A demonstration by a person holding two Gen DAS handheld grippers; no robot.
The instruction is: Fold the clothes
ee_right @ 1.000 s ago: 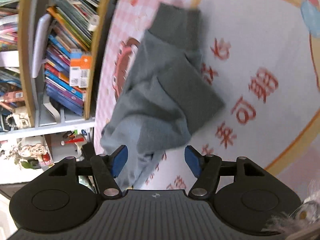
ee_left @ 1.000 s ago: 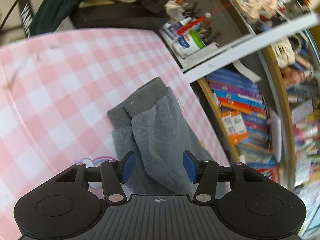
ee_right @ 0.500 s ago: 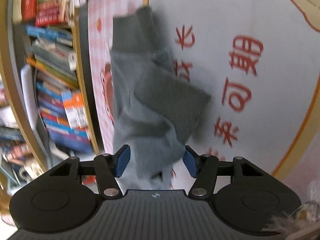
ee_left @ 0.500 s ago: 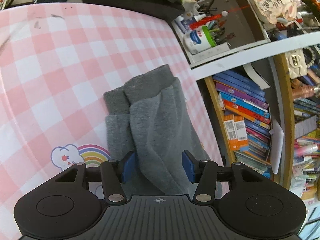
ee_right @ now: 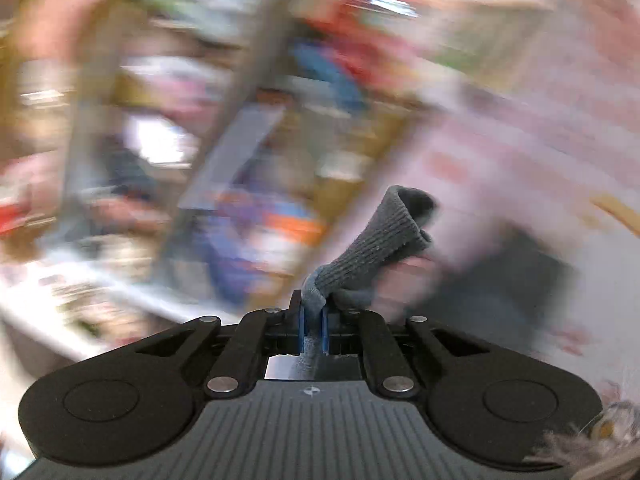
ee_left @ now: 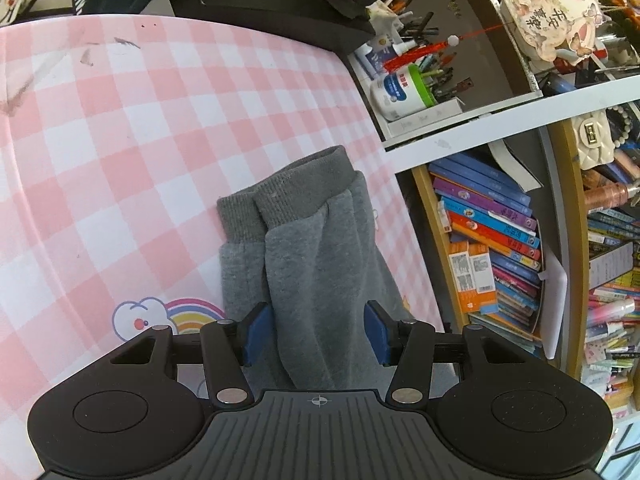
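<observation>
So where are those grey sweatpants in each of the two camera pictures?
Left wrist view: the grey sweatpants lie on the pink checked cloth, ribbed cuffs farthest from the camera, between the open left gripper fingers.
Right wrist view: a ribbed grey cuff is pinched in the shut right gripper; the rest is blurred.
Shared landmark: the ribbed cuffs.

Pink checked mat (ee_left: 120, 152) lies bare left of grey trousers (ee_left: 316, 264); bookshelf (ee_left: 492, 248) and black case (ee_left: 276, 8) hem the right and far edges
</observation>
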